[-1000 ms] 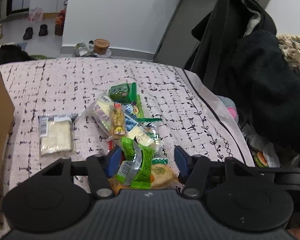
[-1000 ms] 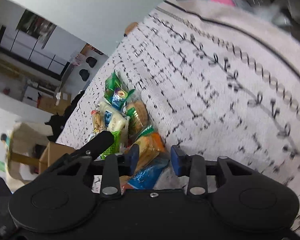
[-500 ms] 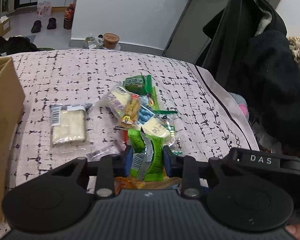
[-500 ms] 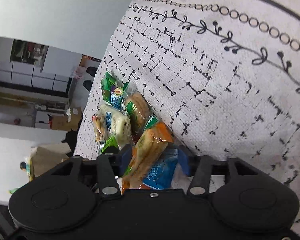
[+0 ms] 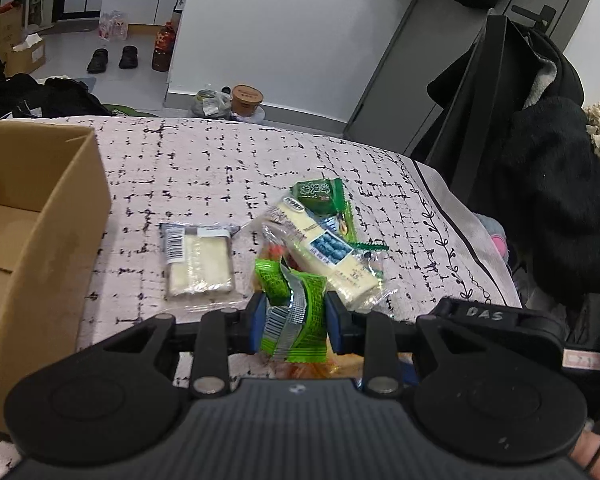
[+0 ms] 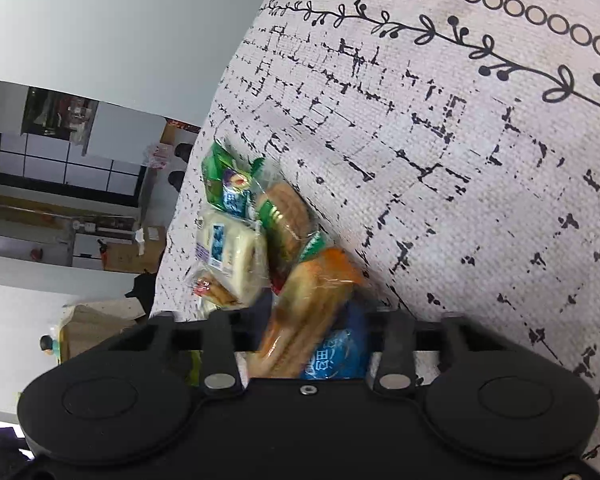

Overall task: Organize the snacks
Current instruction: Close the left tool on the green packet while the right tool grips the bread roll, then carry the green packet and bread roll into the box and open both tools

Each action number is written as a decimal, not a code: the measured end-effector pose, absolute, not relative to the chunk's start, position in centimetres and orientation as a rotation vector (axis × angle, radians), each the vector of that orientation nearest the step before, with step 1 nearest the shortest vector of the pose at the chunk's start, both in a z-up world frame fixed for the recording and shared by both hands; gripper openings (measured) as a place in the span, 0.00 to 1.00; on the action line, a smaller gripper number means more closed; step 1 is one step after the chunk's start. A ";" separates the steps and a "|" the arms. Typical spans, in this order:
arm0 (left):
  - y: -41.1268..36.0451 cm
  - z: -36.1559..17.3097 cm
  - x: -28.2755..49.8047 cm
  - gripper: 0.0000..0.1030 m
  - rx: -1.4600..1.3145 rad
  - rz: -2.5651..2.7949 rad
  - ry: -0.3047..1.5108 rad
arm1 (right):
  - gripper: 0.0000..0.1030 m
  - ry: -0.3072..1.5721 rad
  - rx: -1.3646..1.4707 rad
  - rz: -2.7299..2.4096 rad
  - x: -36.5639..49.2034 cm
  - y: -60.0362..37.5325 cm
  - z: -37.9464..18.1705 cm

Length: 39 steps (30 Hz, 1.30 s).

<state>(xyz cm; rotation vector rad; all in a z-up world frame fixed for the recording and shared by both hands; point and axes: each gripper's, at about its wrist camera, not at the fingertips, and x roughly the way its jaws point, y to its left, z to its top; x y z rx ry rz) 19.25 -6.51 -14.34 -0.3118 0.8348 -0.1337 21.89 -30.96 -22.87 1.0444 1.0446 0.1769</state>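
The left tongs (image 5: 296, 322) pinch a crinkly green foil packet (image 5: 296, 316) above the cloth-covered surface (image 5: 204, 176). The right tongs (image 6: 312, 328), jaws just closing, clamp a glossy orange biscuit pack (image 6: 312, 300) at the heap's edge, beside an open cardboard box (image 5: 40, 240).

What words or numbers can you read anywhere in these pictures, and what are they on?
"DAS": raised letters on the black gripper body at the right of the left wrist view.
Print on the green packet, blueberry-label packet and blue packet: too blurred to read.
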 end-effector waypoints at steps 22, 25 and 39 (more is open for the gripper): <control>-2.5 -10.5 16.3 0.29 -0.352 -0.039 0.772 | 0.22 0.868 0.772 0.417 21.8 -25.8 -15.7; -1.9 -9.7 16.4 0.29 -0.346 -0.025 0.762 | 0.22 0.844 0.718 0.466 21.7 -24.7 -14.5; 1.9 -6.6 15.3 0.29 -0.334 0.041 0.715 | 0.22 0.739 0.517 0.617 22.1 -19.4 -9.6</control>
